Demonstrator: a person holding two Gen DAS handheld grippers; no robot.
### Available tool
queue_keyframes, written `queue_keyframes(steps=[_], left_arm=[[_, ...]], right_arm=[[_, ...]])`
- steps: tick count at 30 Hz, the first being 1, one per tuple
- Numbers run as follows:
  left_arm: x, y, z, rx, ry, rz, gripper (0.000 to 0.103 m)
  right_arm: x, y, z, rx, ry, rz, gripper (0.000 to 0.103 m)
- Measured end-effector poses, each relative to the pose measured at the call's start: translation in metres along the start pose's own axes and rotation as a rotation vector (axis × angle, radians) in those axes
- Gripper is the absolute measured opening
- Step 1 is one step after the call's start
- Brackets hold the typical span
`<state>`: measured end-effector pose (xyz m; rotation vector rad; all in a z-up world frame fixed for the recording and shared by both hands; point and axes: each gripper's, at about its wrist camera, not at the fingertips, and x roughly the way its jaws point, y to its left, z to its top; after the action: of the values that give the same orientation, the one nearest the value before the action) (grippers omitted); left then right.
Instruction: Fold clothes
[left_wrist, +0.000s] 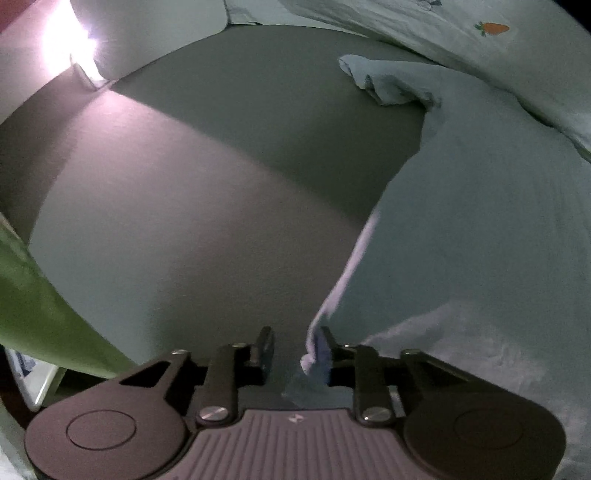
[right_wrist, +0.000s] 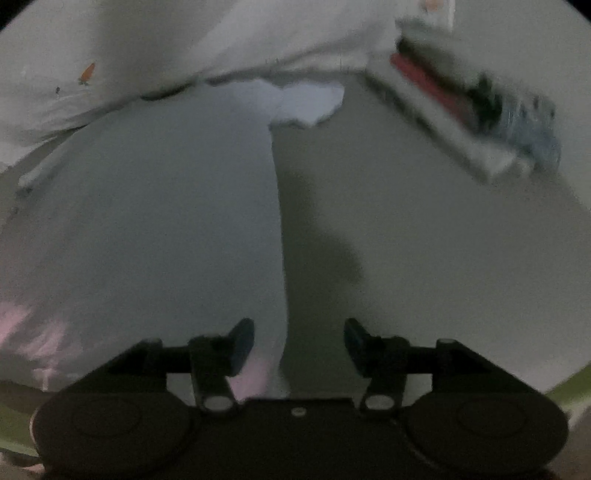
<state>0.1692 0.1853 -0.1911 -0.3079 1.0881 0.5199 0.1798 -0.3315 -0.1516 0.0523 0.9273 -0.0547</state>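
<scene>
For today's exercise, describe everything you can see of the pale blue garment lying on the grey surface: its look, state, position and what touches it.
The pale blue garment looks like soft, thin cloth, spread mostly flat on the grey surface. One far corner is bunched into folds. Its near edge runs between the open jaws of the left gripper, draping against one pad, and also between the right gripper, whose jaws stand apart from it. Its far side meets white carrot-print bedding.

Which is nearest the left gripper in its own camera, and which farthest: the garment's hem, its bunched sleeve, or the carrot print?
From the left gripper:
1. Hem, the pale edge of the garment, running up from the right finger.
2. Sleeve, bunched up on the sheet, upper right.
3. Carrot print, on the bedding at the top right, beyond the sleeve.
</scene>
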Motion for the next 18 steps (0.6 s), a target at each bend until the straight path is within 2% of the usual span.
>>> queue_keyframes(steps=[1, 2, 3, 5, 9, 11, 15, 18], left_arm=[[-0.002, 0.002, -0.002, -0.024, 0.003, 0.0, 0.042], [-0.005, 0.004, -0.004, -0.054, 0.004, -0.007, 0.046], [-0.008, 0.007, -0.005, -0.085, 0.006, -0.018, 0.05], [-0.013, 0.01, -0.009, -0.132, 0.007, -0.028, 0.065], [-0.025, 0.01, -0.015, -0.177, 0.009, -0.053, 0.071], [-0.031, 0.011, -0.015, -0.173, 0.007, -0.072, 0.079], [-0.029, 0.014, 0.003, -0.144, -0.02, -0.06, 0.082], [-0.023, 0.031, 0.02, -0.184, -0.042, -0.094, 0.084]], right_arm=[[-0.001, 0.003, 0.005, -0.022, -0.023, -0.016, 0.075], [-0.002, 0.006, 0.01, -0.044, -0.046, -0.017, 0.09], [-0.001, 0.013, 0.014, -0.074, -0.075, -0.001, 0.098], [0.007, 0.025, 0.021, -0.117, -0.094, 0.077, 0.1], [0.042, 0.055, 0.033, -0.102, -0.056, 0.24, 0.103], [0.056, 0.078, 0.033, -0.103, -0.043, 0.311, 0.103], [0.069, 0.128, 0.038, -0.156, -0.04, 0.348, 0.103], [0.077, 0.157, 0.04, -0.164, -0.07, 0.361, 0.103]])
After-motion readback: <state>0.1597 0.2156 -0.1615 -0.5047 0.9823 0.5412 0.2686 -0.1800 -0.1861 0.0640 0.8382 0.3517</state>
